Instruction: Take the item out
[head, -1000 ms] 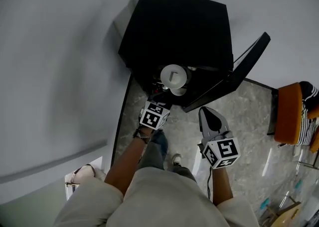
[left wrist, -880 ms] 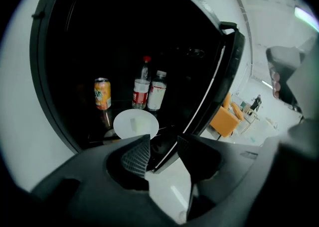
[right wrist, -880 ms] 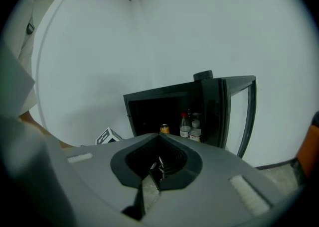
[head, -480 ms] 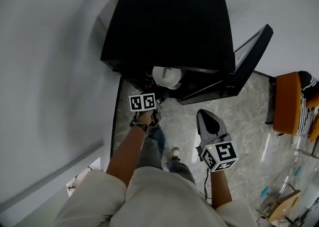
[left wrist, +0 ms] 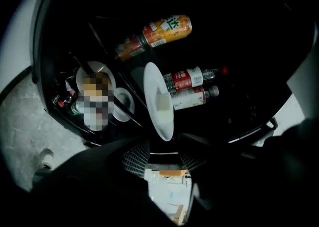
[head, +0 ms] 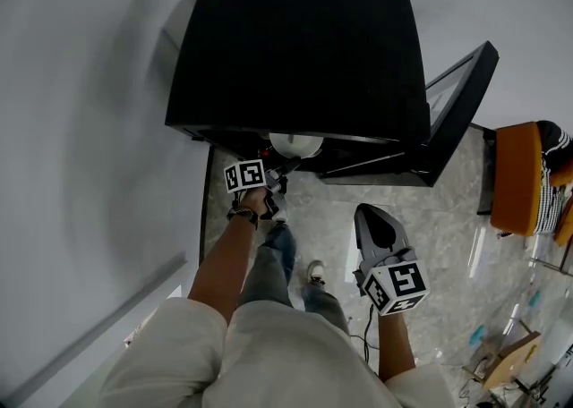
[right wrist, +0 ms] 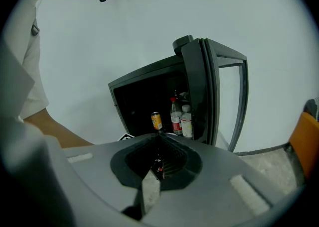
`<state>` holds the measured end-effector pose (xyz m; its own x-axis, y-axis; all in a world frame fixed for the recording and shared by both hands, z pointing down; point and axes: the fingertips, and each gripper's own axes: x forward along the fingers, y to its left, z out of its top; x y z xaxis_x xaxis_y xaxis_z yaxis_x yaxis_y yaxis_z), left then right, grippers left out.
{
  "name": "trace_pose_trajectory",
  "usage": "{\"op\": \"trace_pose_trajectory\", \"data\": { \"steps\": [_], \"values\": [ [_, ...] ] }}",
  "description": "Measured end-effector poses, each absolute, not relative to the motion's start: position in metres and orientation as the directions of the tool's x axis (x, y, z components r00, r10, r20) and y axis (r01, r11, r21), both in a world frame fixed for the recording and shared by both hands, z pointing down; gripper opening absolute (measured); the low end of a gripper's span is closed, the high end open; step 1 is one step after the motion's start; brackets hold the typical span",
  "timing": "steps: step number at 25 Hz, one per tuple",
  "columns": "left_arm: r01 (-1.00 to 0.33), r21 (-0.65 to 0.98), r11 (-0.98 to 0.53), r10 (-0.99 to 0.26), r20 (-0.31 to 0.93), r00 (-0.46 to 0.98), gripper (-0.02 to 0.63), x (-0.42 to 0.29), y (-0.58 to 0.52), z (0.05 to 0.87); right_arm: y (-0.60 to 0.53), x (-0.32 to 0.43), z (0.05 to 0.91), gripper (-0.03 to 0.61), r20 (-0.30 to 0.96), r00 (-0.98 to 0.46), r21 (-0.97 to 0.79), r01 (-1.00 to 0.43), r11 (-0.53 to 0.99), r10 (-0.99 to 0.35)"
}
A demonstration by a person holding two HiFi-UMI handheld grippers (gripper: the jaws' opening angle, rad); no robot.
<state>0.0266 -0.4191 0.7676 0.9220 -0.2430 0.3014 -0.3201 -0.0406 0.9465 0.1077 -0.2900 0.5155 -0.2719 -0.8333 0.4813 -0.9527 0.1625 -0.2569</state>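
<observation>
Left hand-held gripper (left wrist: 160, 147) grips white plate (left wrist: 158, 102), bottles (left wrist: 187, 78) and orange drink (left wrist: 160, 31) behind.

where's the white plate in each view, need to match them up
Head view: white plate at the open front of the black cabinet, upper centre.
Left gripper view: centre, edge-on, clamped by the left gripper.
Right gripper view: cannot be made out.
Shared landmark: the black cabinet, in all three.
</observation>
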Motion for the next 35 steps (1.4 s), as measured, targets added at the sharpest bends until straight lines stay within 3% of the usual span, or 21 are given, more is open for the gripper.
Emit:
{"op": "trace_pose_trajectory", "data": {
  "steps": [10,22,35],
  "values": [
    [-0.253,0.967,0.034,-0.308,0.251,0.918,0.163,0.041,-0.434,0.781,-0.292,0.109,0.529,0.006,0.500,-0.260,-0.261,-0.955,0.143,-0.826],
    [-0.163,0.977,0.137,-0.429,0.207,0.879,0.060,0.044,-0.450,0.783,-0.284,0.121,0.538,0.006,0.521,-0.243,-0.257,-0.959,0.121,-0.818],
    [-0.132,0.970,0.206,-0.452,0.213,0.866,0.043,0.041,-0.448,0.784,-0.280,0.120,0.539,0.006,0.519,-0.254,-0.268,-0.955,0.127,-0.817]
  ]
}}
